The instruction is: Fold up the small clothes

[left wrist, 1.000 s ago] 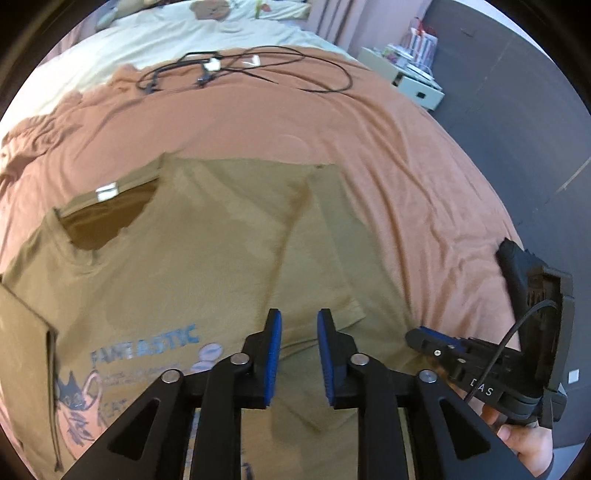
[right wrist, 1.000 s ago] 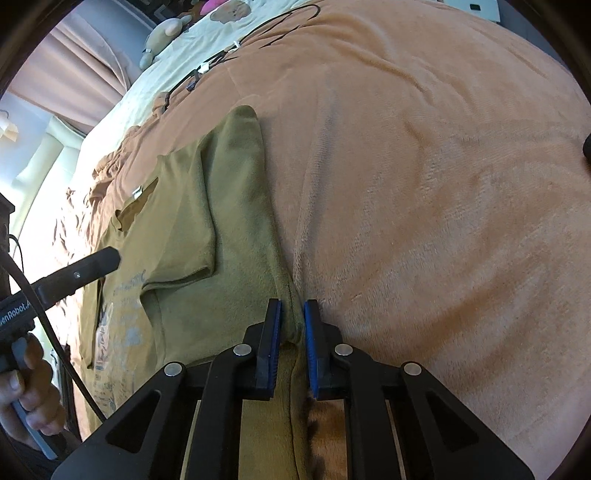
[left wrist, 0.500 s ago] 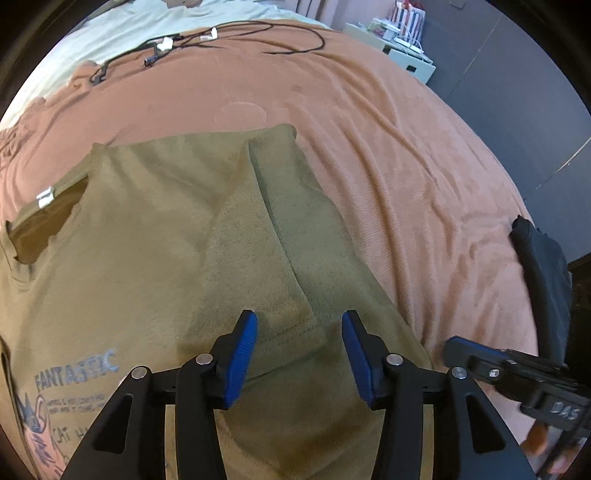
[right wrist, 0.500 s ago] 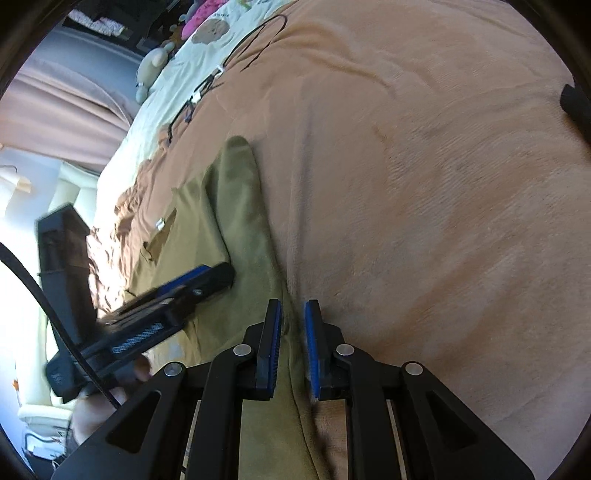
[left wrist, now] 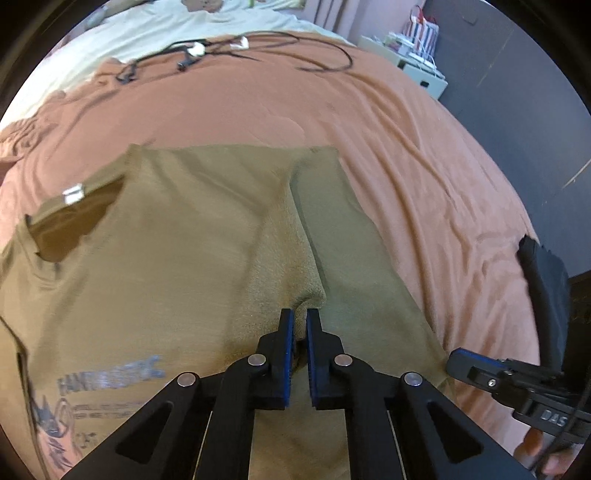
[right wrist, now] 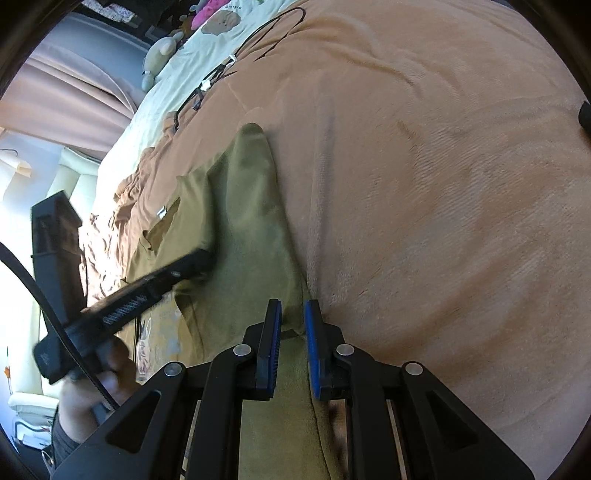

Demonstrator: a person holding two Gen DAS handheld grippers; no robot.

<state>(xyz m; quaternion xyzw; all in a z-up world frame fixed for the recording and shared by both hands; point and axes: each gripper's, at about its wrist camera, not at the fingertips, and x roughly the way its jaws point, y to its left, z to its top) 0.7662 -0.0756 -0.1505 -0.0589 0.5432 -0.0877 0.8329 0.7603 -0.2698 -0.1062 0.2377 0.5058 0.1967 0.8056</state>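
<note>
Left wrist view: left gripper [left wrist: 300, 317] fingers pinching sleeve fold of olive t-shirt [left wrist: 177, 251] on bed [left wrist: 406, 155].
Right gripper [right wrist: 292, 314]: fingers slightly apart, straddling shirt's right edge.

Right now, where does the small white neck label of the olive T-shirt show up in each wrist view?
Left wrist view: the neck label sits at the left edge, on the collar above the dark neck opening.
Right wrist view: the neck label lies left of centre, beyond the left gripper.
Shared landmark: the black cable on the orange blanket beyond the shirt.
</note>
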